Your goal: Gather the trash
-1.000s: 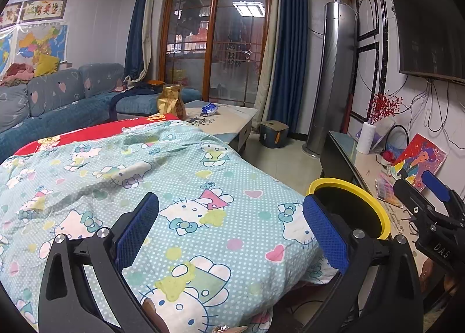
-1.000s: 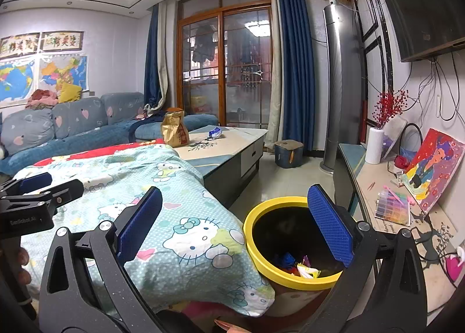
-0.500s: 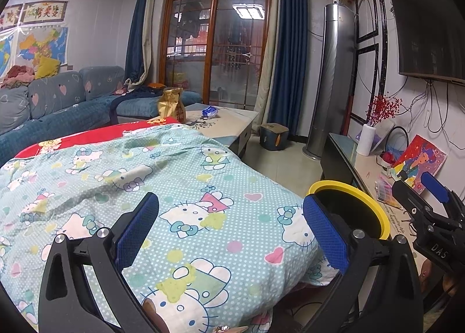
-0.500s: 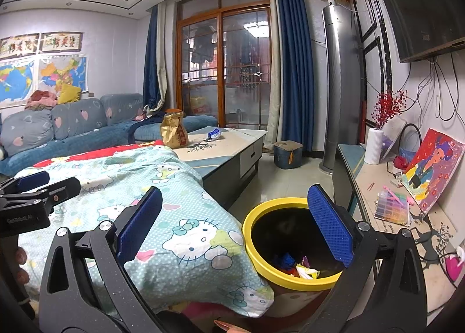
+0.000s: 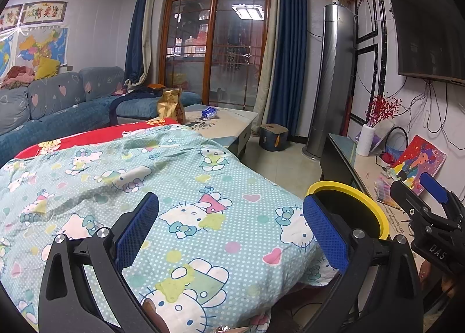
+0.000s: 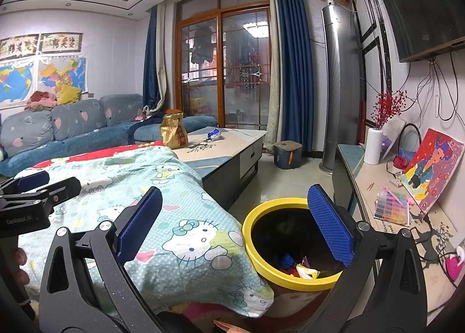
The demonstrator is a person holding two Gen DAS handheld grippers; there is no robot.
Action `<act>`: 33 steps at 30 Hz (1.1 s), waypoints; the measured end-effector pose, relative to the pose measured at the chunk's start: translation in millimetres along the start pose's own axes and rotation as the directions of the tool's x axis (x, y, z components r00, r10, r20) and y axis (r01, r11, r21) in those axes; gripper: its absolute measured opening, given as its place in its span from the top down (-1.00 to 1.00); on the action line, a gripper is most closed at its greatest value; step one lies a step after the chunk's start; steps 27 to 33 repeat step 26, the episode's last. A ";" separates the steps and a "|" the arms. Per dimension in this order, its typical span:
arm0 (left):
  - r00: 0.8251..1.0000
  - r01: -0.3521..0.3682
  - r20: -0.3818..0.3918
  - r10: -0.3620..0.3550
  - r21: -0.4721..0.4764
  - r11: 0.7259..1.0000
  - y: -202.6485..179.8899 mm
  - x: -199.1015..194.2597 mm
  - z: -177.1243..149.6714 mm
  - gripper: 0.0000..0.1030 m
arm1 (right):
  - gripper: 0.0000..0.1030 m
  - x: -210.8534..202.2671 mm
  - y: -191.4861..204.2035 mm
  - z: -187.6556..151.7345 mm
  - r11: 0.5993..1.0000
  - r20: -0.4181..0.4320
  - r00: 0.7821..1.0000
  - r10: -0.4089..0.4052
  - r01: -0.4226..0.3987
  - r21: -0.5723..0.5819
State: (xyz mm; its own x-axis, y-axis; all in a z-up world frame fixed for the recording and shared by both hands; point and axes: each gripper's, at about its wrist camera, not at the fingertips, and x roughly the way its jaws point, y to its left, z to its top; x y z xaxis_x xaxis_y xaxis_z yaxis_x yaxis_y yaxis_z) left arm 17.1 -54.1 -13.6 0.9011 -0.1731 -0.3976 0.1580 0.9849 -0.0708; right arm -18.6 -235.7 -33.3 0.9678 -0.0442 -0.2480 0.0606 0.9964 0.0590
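Observation:
A yellow-rimmed trash bin [image 6: 255, 257] stands on the floor at the foot of the quilt, with wrappers [image 6: 305, 270] inside; its rim shows in the left wrist view [image 5: 375, 208]. My right gripper [image 6: 235, 219] is open and empty above the bin's left edge. My left gripper [image 5: 229, 228] is open and empty over the Hello Kitty quilt [image 5: 116, 182]. On the coffee table [image 6: 232, 144] stand a gold paper bag [image 6: 173, 131] and a blue crumpled wrapper [image 6: 214, 134]. Each gripper shows in the other's view, the right one [image 5: 424, 211] and the left one [image 6: 35, 187].
A blue sofa [image 6: 72, 126] runs along the left wall. A TV bench [image 6: 386, 187] at right carries a white vase [image 6: 373, 145], a painting [image 6: 433, 170] and small items. A tall grey air conditioner [image 6: 340, 86] and a small stool [image 6: 287, 154] stand by the curtains.
The left wrist view has shifted slightly, showing a bit more of the room. The right gripper and the bin look unchanged.

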 end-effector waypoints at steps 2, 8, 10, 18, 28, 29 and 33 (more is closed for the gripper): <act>1.000 0.001 0.001 -0.001 -0.002 1.000 0.6 -0.1 0.4 -0.88 | -0.79 -0.3 0.0 -0.1 1.000 0.002 1.000 -0.001 0.001 0.000; 1.000 -0.002 -0.009 0.001 -0.025 1.000 3.1 0.0 0.9 -0.88 | -0.79 0.7 0.8 0.9 1.000 -0.007 1.000 0.014 -0.014 0.002; 1.000 -0.013 -0.021 0.012 -0.047 0.999 9.5 -0.6 1.0 -0.88 | -0.79 1.6 1.9 5.2 0.999 -0.021 0.999 0.035 -0.035 0.011; 0.970 -0.238 -0.097 0.223 -0.189 0.953 125.5 -18.8 4.6 -0.88 | -0.79 44.5 85.4 47.0 0.948 -0.108 0.944 0.311 -0.316 -0.031; 0.675 -0.735 -0.406 0.616 -0.310 0.603 361.2 -60.7 -48.8 -0.88 | -0.79 90.2 363.3 45.9 0.608 -0.467 0.573 0.674 -0.789 -0.092; 0.675 -0.735 -0.406 0.616 -0.310 0.603 361.2 -60.7 -48.8 -0.88 | -0.79 90.2 363.3 45.9 0.608 -0.467 0.573 0.674 -0.789 -0.092; 0.675 -0.735 -0.406 0.616 -0.310 0.603 361.2 -60.7 -48.8 -0.88 | -0.79 90.2 363.3 45.9 0.608 -0.467 0.573 0.674 -0.789 -0.092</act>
